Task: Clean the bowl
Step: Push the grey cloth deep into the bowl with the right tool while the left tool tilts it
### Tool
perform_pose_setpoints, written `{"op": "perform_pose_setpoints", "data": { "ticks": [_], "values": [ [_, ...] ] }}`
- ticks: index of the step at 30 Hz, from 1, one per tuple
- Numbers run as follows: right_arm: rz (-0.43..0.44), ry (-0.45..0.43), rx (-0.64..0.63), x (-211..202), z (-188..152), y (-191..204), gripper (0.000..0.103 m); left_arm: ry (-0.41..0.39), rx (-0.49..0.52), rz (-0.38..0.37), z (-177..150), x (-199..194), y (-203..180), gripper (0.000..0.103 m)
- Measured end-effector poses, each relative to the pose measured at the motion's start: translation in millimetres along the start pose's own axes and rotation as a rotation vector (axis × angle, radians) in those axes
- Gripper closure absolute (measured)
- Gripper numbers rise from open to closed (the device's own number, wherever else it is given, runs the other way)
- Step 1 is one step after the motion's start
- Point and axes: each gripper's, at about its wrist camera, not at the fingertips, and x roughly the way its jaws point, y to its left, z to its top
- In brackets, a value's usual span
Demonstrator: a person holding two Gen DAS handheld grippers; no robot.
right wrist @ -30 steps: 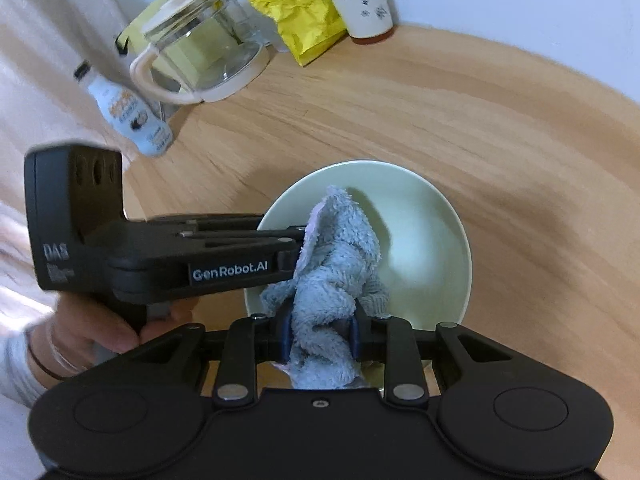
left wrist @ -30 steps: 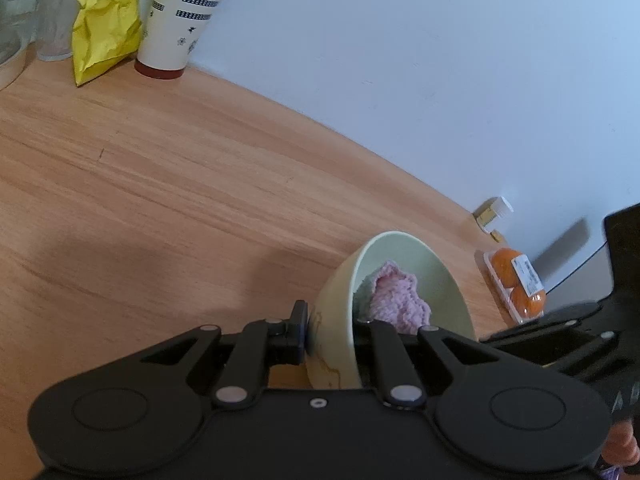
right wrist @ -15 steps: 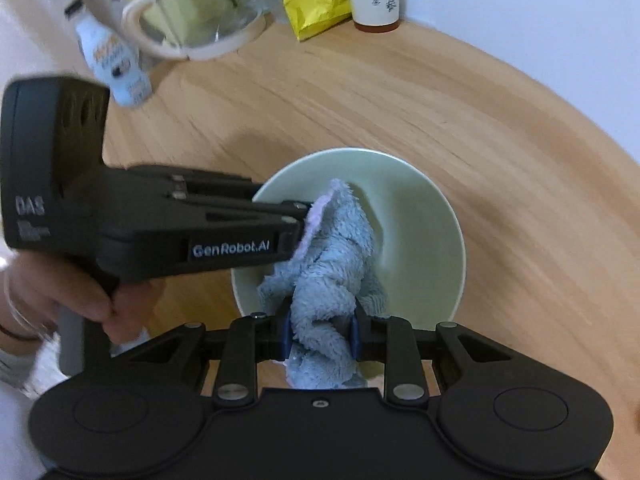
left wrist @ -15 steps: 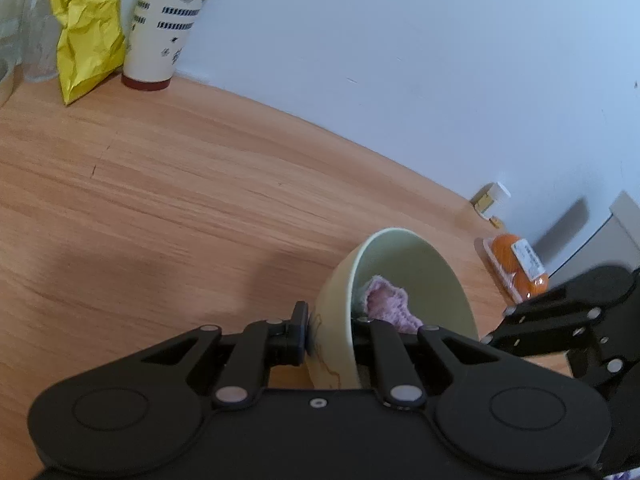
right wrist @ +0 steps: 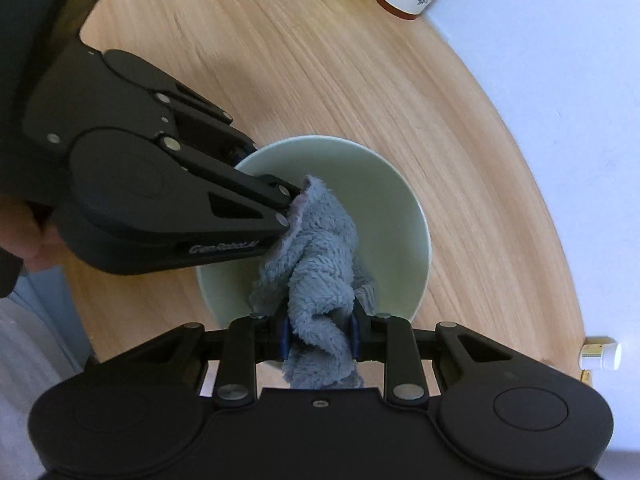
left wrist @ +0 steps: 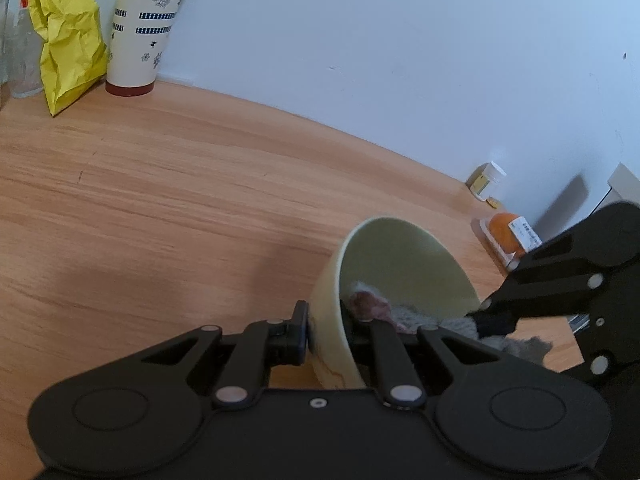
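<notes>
— Wooden worktop (left wrist: 168, 216) by a white wall; what's the bowl (right wrist: 384, 200) holding?
— A grey cloth (right wrist: 320, 256), bunched inside. Right hand-held gripper (right wrist: 319, 338) is clamped on the cloth.
— And the left hand-held gripper (left wrist: 326, 330)?
— It pinches the bowl's rim, tilting the bowl above the worktop.

The cloth (right wrist: 320, 248) lies in the bowl (right wrist: 404, 216) on the table (left wrist: 160, 200). The paper cup (left wrist: 146, 28) stands behind, the bag (left wrist: 68, 36) on its left.

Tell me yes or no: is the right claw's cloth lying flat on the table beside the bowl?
No, the grey cloth is clamped in the right claw and hangs down inside the pale green bowl.
</notes>
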Motion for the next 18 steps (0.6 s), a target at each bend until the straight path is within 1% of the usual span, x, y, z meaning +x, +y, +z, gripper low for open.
{"op": "perform_pose_setpoints", "data": {
  "ticks": [1, 2, 4, 5, 6, 7, 10, 12, 13, 16, 17, 18],
  "values": [
    [0.047, 0.0, 0.038, -0.1, 1.1, -5.7, 0.073, 0.003, -0.006, -0.004, 0.4, 0.0, 0.4, 0.093],
    [0.075, -0.002, 0.055, -0.6, 1.1, -8.9, 0.073, 0.007, -0.012, -0.009, 0.8, -0.1, 1.1, 0.093],
    [0.232, -0.037, 0.154, -3.8, -1.9, -28.6, 0.073, 0.019, -0.043, -0.025, 1.1, 1.1, 7.0, 0.093],
    [0.274, -0.046, 0.193, -3.8, -4.1, -35.6, 0.073, 0.025, -0.057, -0.03, 1.2, 2.2, 9.9, 0.093],
    [0.347, -0.054, 0.274, -2.4, -9.4, -50.0, 0.073, 0.034, -0.075, -0.035, 0.8, 3.7, 13.8, 0.092],
    [0.397, -0.067, 0.32, -1.4, -13.8, -58.7, 0.073, 0.034, -0.083, -0.038, 0.3, 3.4, 15.0, 0.092],
    [0.574, -0.118, 0.484, 7.1, -32.2, -85.8, 0.073, 0.031, -0.081, -0.04, 0.4, 3.2, 14.3, 0.092],
    [0.645, -0.153, 0.545, 10.9, -41.9, -89.5, 0.073, 0.027, -0.072, -0.036, 1.4, 2.9, 12.2, 0.093],
    [0.677, -0.171, 0.573, 12.7, -46.6, -91.0, 0.073, 0.027, -0.072, -0.034, 2.0, 3.2, 11.8, 0.093],
    [0.693, -0.209, 0.584, 13.8, -54.1, -90.1, 0.073, 0.027, -0.065, -0.03, 3.7, 3.6, 10.1, 0.092],
    [0.681, -0.208, 0.573, 12.1, -53.8, -88.5, 0.073, 0.026, -0.059, -0.03, 4.3, 3.5, 9.1, 0.092],
    [0.631, -0.2, 0.521, 9.5, -50.7, -83.1, 0.073, 0.025, -0.044, -0.029, 5.0, 2.5, 7.0, 0.092]
  ]
}}
